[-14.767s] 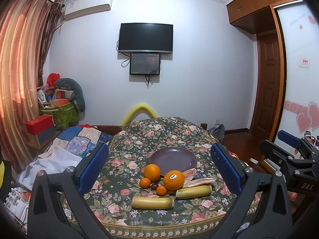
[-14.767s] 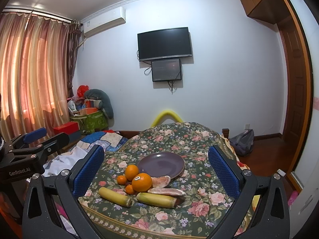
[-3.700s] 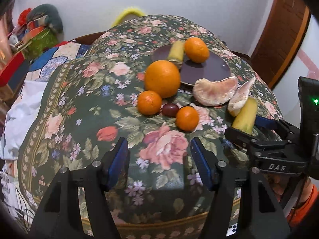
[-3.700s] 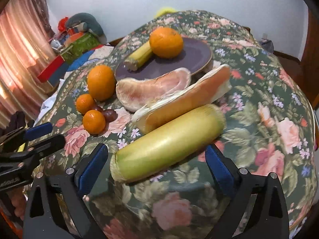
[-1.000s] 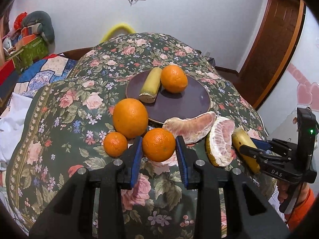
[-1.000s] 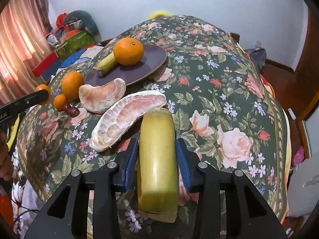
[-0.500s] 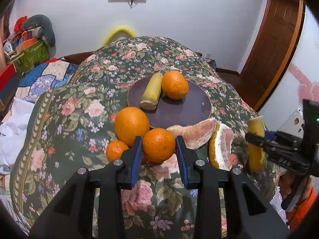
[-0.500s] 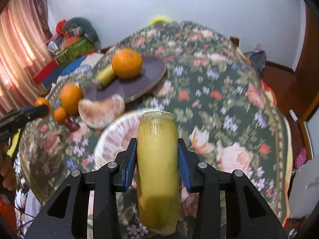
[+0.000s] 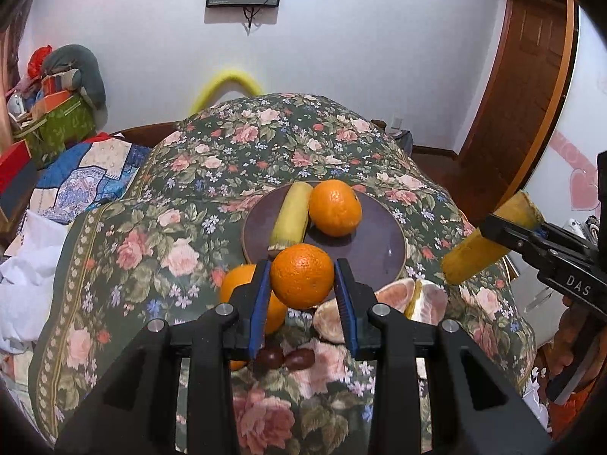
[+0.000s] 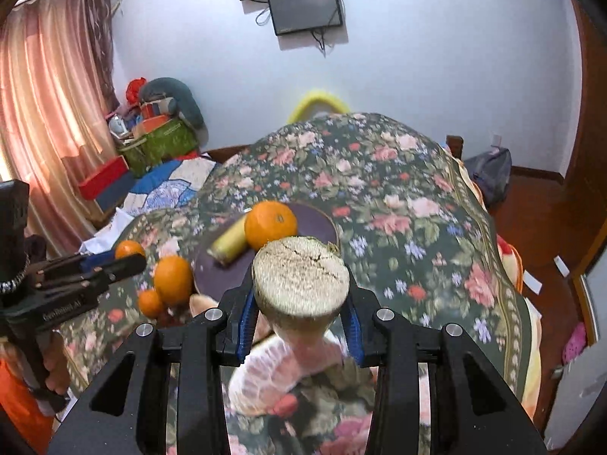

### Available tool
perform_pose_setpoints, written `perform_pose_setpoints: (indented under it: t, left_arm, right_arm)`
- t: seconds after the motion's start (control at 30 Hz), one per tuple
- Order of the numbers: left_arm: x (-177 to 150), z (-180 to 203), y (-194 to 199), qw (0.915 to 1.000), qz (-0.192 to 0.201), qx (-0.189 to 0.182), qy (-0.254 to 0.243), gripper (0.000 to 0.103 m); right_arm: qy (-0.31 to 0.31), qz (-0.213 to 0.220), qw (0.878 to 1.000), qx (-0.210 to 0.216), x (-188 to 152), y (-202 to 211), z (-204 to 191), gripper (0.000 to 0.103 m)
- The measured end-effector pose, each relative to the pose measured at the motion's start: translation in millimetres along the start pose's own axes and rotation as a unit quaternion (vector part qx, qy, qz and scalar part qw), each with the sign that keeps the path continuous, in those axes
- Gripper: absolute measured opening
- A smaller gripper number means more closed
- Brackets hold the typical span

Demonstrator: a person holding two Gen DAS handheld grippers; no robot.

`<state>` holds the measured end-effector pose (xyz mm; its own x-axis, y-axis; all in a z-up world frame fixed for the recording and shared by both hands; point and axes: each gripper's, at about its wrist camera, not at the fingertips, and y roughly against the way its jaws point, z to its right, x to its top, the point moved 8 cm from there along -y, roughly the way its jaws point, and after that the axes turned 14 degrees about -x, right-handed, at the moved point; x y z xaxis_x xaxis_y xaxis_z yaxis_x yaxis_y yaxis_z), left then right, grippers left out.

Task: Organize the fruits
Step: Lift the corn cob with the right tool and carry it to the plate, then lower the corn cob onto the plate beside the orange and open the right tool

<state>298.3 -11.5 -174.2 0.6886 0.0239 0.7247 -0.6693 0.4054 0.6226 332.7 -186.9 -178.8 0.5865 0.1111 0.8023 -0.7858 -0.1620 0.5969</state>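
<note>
My left gripper point(image 9: 302, 282) is shut on a small orange point(image 9: 301, 276), held above the floral cloth just in front of the purple plate point(image 9: 373, 244). On the plate lie a yellow fruit stick point(image 9: 290, 215) and an orange point(image 9: 334, 207). My right gripper point(image 10: 301, 305) is shut on a second yellow stick point(image 10: 301, 276), raised with its cut end facing the camera. In the left wrist view that stick point(image 9: 476, 252) hangs in the air right of the plate. A big orange point(image 10: 172, 275) and a small one point(image 10: 150, 302) rest on the cloth left of the plate.
Two peeled pomelo segments point(image 9: 394, 292) and two dark small fruits point(image 9: 285, 358) lie on the cloth near the plate's front. The round table point(image 9: 265, 140) drops off on all sides. Boxes and bags point(image 10: 159, 140) are piled at the far left, and a wooden door point(image 9: 527, 87) is at the right.
Both grippers have risen with their loads. The small orange now hangs over the plate's front edge. The yellow stick left the cloth and tipped up, its cut end towards the right camera.
</note>
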Motion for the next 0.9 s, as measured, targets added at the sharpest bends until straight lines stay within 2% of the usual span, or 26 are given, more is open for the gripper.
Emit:
perform_pose_setpoints:
  t: [0.53, 0.63, 0.9]
  left_arm:
    - [2.6, 0.3, -58.6, 0.9993, -0.034, -0.016, -0.008, 0.033]
    - [2.5, -1.0, -70.5, 0.9989, -0.042, -0.018, -0.007, 0.033]
    - [6.6, -1.5, -92.6, 0.9983, -0.055, -0.021, -0.005, 0.033]
  right_arm:
    - [0.018, -0.026, 0.999, 0.023, 4.5, -50.8, -24.5, 0.036]
    - [0.022, -0.020, 0.999, 0.024, 9.0, -55.0, -26.8, 0.036]
    - [0.005, -0.029, 0.999, 0.043, 19.1, -80.5, -27.1, 0.036]
